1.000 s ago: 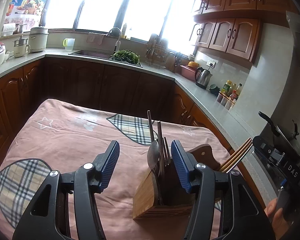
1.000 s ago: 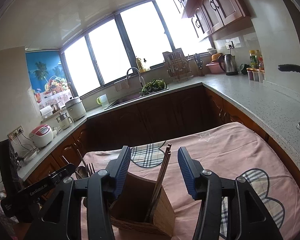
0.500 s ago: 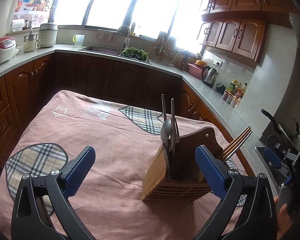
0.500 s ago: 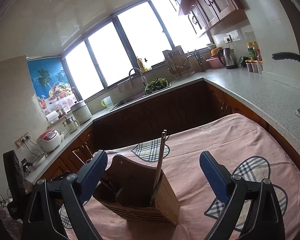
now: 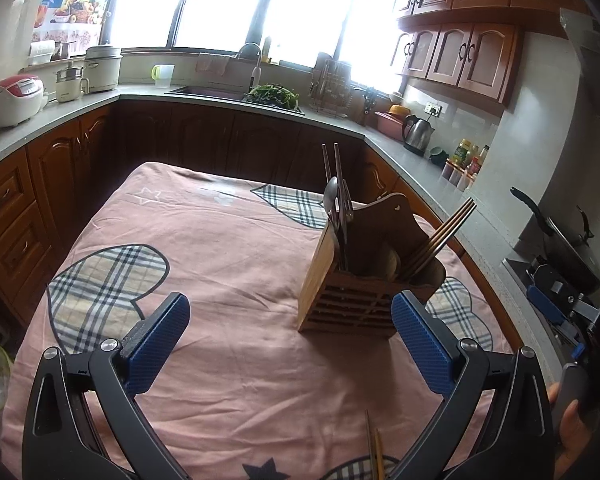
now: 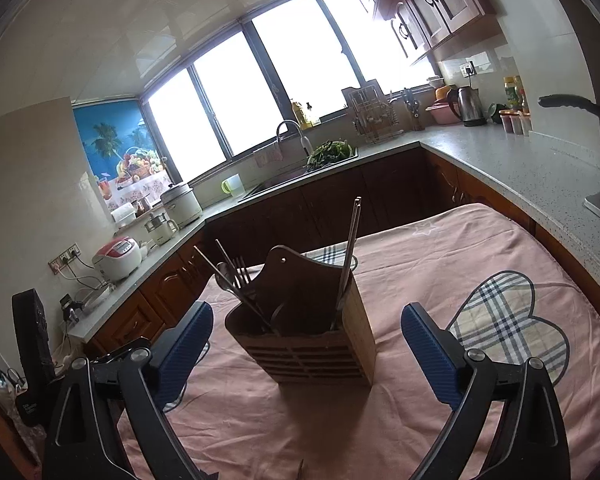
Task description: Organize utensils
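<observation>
Left hand-held gripper [image 5: 288, 344] jaws wide apart, empty | right hand-held gripper [image 6: 306, 346] same | utensil holder [image 5: 356, 280] upright on counter [image 5: 228, 248], right of centre, holds spoon, fork, chopsticks [image 5: 440, 240] | stray chopsticks [image 5: 374, 456] near edge: likely next, grip mid-length, insert vertically.

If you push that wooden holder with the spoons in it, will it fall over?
Probably not from a low push: the holder sits on a wide flat base. A high push might tip it, since it is tall and the chopsticks stick out above. It might drag on the soft cloth.
</observation>
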Available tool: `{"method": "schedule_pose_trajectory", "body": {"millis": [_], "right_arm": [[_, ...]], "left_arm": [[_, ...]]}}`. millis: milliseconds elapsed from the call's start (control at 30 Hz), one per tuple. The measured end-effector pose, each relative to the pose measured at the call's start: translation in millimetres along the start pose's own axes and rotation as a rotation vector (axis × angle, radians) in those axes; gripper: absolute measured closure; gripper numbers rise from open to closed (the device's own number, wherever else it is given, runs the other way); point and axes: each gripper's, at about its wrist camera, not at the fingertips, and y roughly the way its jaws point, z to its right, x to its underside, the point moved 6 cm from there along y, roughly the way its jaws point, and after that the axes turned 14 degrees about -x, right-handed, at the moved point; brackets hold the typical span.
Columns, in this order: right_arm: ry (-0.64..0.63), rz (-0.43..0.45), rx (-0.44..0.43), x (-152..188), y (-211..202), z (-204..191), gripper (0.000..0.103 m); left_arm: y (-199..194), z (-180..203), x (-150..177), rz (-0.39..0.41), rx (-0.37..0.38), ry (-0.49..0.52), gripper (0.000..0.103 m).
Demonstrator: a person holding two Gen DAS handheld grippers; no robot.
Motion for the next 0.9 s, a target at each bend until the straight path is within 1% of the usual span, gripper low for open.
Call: {"method": "schedule_pose_trajectory", "body": {"millis": [67, 200, 333, 467, 567, 700, 800, 900], "right_arm": [[-0.001, -0.004, -0.007, 6.4, -8.1, -6.1, 0.006], [0.003, 0.002, -0.018, 19.7, -26.3, -18.1, 0.006], [0.01, 0.009, -0.028, 34.6, -44.1, -27.7, 0.006], [0.006, 0.009, -0.033, 47.0, -59.6, -34.9, 0.006], [-0.018, 0.018, -0.015, 55.9, -72.7, -39.3, 0.005], [-0.068, 0.019, 0.018, 68.5, -89.6, -45.6, 0.004], [-0.095, 0.014, 0.03, 79.8, -99.5, -49.8, 0.003], [-0.122, 0.018, 0.042, 91.2, -109.0, -54.8, 0.003]], "left_arm": [[-11.2, -3.4, 7.3, 0.002, -0.004, 0.004, 0.0], [-34.4, -9.3, 21.5, 0.014, 0.02, 0.01, 0.0], [-57.4, -10.7, 35.6, 0.036, 0.007, 0.032, 0.0], [-79.6, -8.5, 52.1, 0.083, -0.015, 0.07, 0.0], [-92.2, -10.6, 66.2, 0.114, -0.055, 0.077, 0.0], [-101.2, -16.4, 82.7, 0.125, -0.093, 0.078, 0.0], [-105.2, -20.2, 93.5, 0.106, -0.08, 0.064, 0.0], [-114.2, -25.3, 100.8, 0.131, -0.076, 0.037, 0.0]]}}
